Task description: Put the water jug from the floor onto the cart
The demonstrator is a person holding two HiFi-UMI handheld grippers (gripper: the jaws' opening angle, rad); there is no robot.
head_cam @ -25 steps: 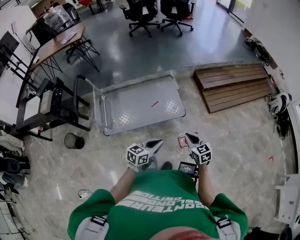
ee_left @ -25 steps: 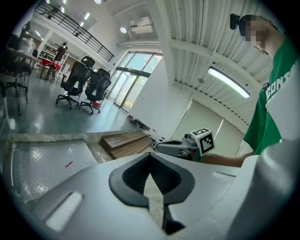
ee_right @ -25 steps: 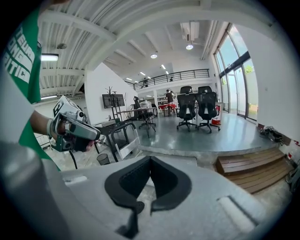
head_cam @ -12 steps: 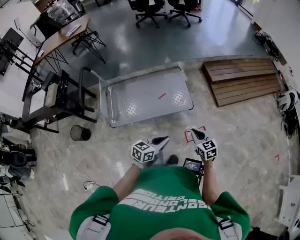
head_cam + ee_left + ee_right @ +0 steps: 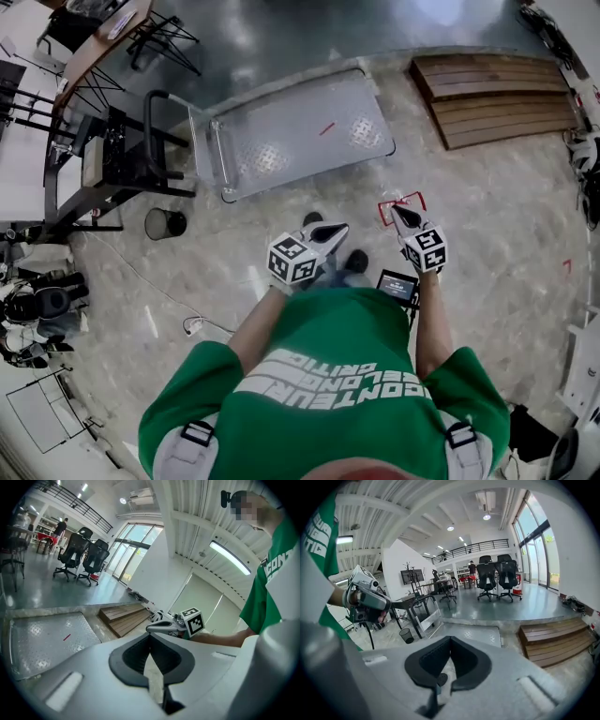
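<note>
Both tongs closed tight, nothing in either. We hold the left tongs [image 5: 339,229] and right tongs [image 5: 397,213] side by side out front, angled down at the floor [image 5: 487,234]. The cart [image 5: 291,131] stands on the floor ahead, slightly left, well apart from both tongs, handle at its left end. The right tongs' tip sits over a red tape square [image 5: 412,199].
</note>
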